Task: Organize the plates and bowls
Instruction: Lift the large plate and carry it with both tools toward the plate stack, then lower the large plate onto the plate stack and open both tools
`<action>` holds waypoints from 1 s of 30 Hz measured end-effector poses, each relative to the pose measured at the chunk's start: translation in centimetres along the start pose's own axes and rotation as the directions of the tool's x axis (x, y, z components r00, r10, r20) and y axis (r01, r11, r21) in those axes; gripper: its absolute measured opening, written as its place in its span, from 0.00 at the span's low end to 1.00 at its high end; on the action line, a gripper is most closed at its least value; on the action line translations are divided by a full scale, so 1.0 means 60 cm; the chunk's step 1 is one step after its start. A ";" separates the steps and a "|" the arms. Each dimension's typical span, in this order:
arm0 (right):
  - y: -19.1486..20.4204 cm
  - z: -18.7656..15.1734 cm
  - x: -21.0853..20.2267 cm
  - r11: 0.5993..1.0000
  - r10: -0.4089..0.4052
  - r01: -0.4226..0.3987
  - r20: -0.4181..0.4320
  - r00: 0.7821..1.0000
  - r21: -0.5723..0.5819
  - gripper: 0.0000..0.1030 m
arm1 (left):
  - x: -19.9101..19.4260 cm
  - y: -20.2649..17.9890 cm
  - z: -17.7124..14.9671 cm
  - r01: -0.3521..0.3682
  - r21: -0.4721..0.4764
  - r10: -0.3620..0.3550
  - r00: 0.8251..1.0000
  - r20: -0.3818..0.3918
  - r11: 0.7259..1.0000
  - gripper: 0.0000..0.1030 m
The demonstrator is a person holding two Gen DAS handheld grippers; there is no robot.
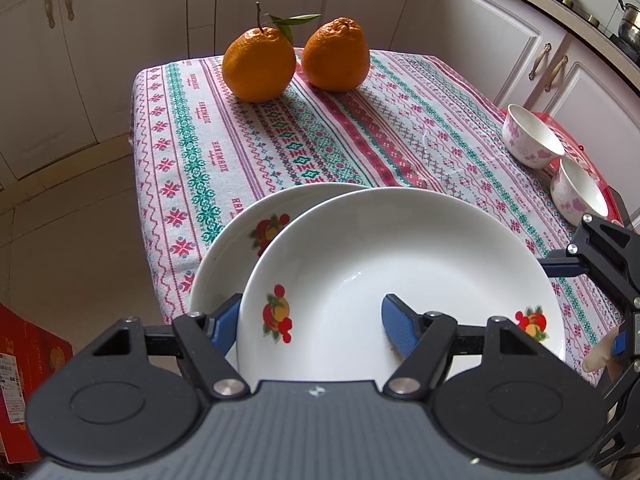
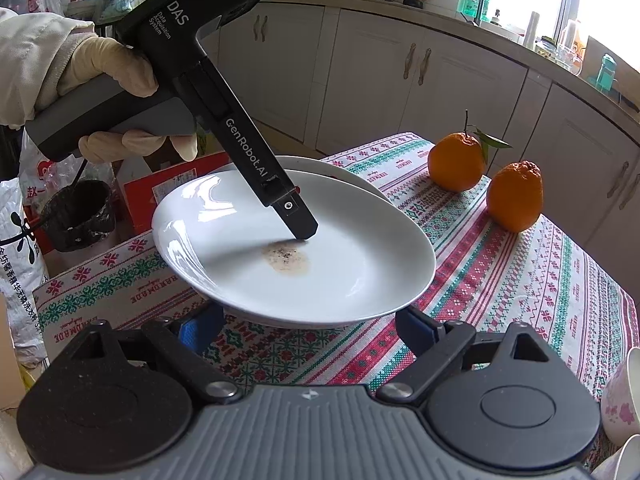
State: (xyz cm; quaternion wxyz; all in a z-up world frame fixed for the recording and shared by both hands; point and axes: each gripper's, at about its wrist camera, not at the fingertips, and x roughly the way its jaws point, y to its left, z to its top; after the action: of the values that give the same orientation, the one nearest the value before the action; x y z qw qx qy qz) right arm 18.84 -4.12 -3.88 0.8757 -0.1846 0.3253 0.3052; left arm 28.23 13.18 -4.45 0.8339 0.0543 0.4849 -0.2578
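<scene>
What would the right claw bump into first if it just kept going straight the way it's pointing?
Most likely the white plate that the left claw holds tilted. Its near rim hangs just ahead of the right claw, whose open fingers hold nothing. Depth is hard to judge; slightly lower, it would meet the tablecloth instead.

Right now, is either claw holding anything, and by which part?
The left claw grips the upper plate by its near rim, one finger inside, one outside. The right claw holds nothing.
</scene>
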 end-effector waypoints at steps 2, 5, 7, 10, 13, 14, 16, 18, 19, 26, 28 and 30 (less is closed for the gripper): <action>0.001 0.000 0.001 1.000 0.000 0.000 0.000 1.000 -0.001 0.93 | -0.001 0.000 0.000 -0.003 0.005 0.003 1.000 -0.001 1.000 0.71; 0.001 -0.001 0.002 1.000 0.004 -0.004 0.001 1.000 0.000 0.93 | -0.004 -0.002 0.001 -0.016 0.016 0.016 1.000 0.000 1.000 0.71; 0.002 -0.001 0.002 1.000 0.007 -0.007 0.001 1.000 -0.001 0.93 | -0.008 -0.001 0.002 -0.019 0.020 0.019 1.000 0.006 1.000 0.71; 0.002 -0.001 0.002 1.000 0.012 -0.012 0.004 1.000 0.003 0.93 | -0.013 0.002 0.002 -0.022 0.017 0.022 1.000 0.014 1.000 0.71; 0.002 0.000 0.001 1.000 0.013 -0.013 0.009 1.000 0.004 0.93 | -0.018 0.005 0.003 -0.029 0.015 0.029 0.999 0.025 0.999 0.72; 0.002 0.000 0.001 1.000 0.012 -0.012 0.007 1.000 0.004 0.93 | -0.018 0.006 0.003 -0.027 0.014 0.026 0.999 0.026 1.000 0.72; 0.001 0.000 0.002 1.000 0.012 -0.012 0.007 1.000 0.004 0.93 | -0.019 0.007 0.003 -0.024 0.012 0.024 0.999 0.029 1.000 0.73; 0.001 0.000 0.002 1.000 0.012 -0.012 0.006 1.000 0.003 0.93 | -0.019 0.007 0.003 -0.024 0.012 0.024 0.999 0.030 1.000 0.73; 0.001 -0.001 0.002 1.000 0.011 -0.011 0.006 1.000 0.002 0.93 | -0.019 0.007 0.003 -0.025 0.010 0.024 0.999 0.031 1.000 0.73; 0.001 0.000 0.005 1.000 0.009 -0.009 0.009 1.000 0.000 0.93 | -0.030 0.008 0.007 -0.047 0.022 0.046 0.997 0.061 0.999 0.77; 0.003 0.001 0.004 1.000 0.011 -0.011 0.010 1.000 -0.006 0.93 | -0.032 0.007 0.008 -0.062 0.028 0.060 0.996 0.066 0.998 0.78; 0.005 0.001 0.004 1.000 0.011 -0.011 0.009 1.000 -0.013 0.93 | -0.032 0.008 0.008 -0.083 0.031 0.081 0.994 0.073 0.996 0.80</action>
State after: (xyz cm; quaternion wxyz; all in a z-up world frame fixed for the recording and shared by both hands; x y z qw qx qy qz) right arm 18.81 -3.73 -4.04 0.8743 -0.1873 0.3202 0.3129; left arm 28.09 14.15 -2.65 0.8596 0.0792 0.4476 -0.2335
